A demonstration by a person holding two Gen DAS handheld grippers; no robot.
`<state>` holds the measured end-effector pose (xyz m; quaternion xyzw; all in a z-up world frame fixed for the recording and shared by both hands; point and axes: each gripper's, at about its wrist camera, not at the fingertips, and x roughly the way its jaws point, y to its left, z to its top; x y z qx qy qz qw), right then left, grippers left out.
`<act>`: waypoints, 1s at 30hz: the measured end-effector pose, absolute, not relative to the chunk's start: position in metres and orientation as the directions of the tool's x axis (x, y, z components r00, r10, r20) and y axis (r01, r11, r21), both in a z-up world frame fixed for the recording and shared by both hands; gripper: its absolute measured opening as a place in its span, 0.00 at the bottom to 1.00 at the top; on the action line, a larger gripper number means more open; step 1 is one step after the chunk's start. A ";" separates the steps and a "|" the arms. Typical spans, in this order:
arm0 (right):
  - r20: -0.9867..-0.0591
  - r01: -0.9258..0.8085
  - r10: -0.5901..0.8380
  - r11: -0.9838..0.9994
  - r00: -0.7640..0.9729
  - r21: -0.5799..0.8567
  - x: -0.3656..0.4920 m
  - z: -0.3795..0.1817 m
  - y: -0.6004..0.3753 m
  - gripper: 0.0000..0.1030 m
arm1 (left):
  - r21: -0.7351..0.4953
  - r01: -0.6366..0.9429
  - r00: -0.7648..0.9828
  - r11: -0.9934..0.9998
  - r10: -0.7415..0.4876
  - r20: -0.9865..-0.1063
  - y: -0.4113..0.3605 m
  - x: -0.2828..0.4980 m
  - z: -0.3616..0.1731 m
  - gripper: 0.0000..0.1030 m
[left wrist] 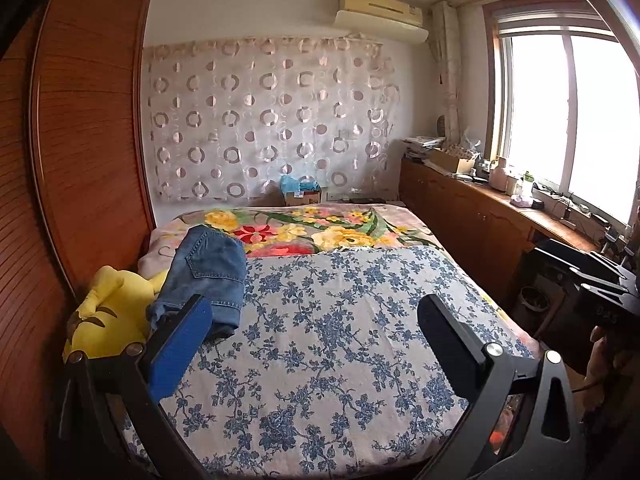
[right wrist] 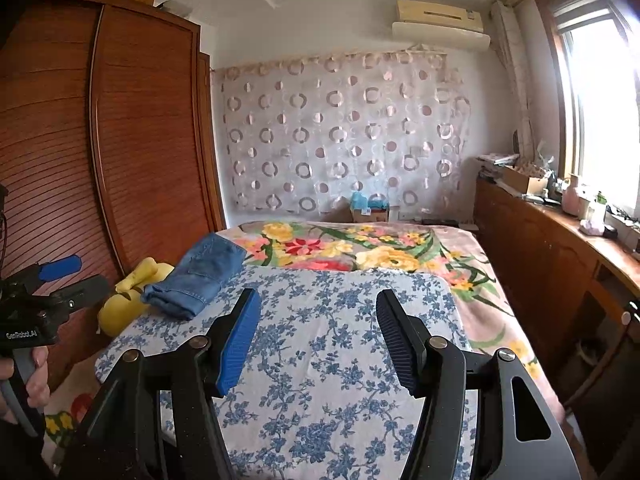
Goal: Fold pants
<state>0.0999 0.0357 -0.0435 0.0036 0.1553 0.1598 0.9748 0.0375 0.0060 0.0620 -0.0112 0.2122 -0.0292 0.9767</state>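
Folded blue jeans [left wrist: 208,276] lie at the left side of the bed, on the edge of the blue-flowered sheet [left wrist: 320,340]. They also show in the right wrist view [right wrist: 196,280]. My left gripper [left wrist: 316,316] is open and empty, raised over the sheet, its left finger close in front of the jeans. My right gripper [right wrist: 318,332] is open and empty, over the sheet to the right of the jeans. The left gripper also shows at the left edge of the right wrist view [right wrist: 60,276].
A yellow plush toy [left wrist: 108,312] lies beside the jeans at the bed's left edge. A wooden wardrobe [left wrist: 80,128] stands on the left. A flowered blanket [left wrist: 312,232] covers the far bed. A cluttered wooden cabinet [left wrist: 500,208] runs under the window on the right.
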 end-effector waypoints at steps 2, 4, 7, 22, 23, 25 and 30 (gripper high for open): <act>-0.300 -0.311 0.312 0.949 0.901 0.055 0.099 -0.043 0.034 0.60 | -0.033 0.053 0.908 0.998 -0.062 -0.414 0.006 0.038 0.062 1.00; -0.301 -0.311 0.312 0.949 0.901 0.054 0.099 -0.043 0.034 0.60 | -0.031 0.052 0.907 0.998 -0.060 -0.416 0.006 0.037 0.062 1.00; -0.302 -0.312 0.314 0.948 0.900 0.054 0.098 -0.042 0.033 0.60 | -0.031 0.050 0.907 0.998 -0.058 -0.416 0.005 0.038 0.060 1.00; -0.299 -0.312 0.313 0.949 0.902 0.053 0.098 -0.042 0.030 0.60 | -0.030 0.047 0.908 0.998 -0.056 -0.416 0.006 0.039 0.058 1.00; -0.298 -0.312 0.313 0.949 0.902 0.053 0.097 -0.041 0.030 0.60 | -0.029 0.045 0.908 0.999 -0.053 -0.416 0.006 0.039 0.058 1.00; -0.298 -0.312 0.312 0.949 0.902 0.051 0.097 -0.042 0.030 0.60 | -0.029 0.045 0.909 0.999 -0.053 -0.414 0.007 0.039 0.058 1.00; -0.295 -0.312 0.313 0.949 0.903 0.051 0.096 -0.041 0.028 0.60 | -0.028 0.045 0.909 0.999 -0.052 -0.414 0.007 0.039 0.058 1.00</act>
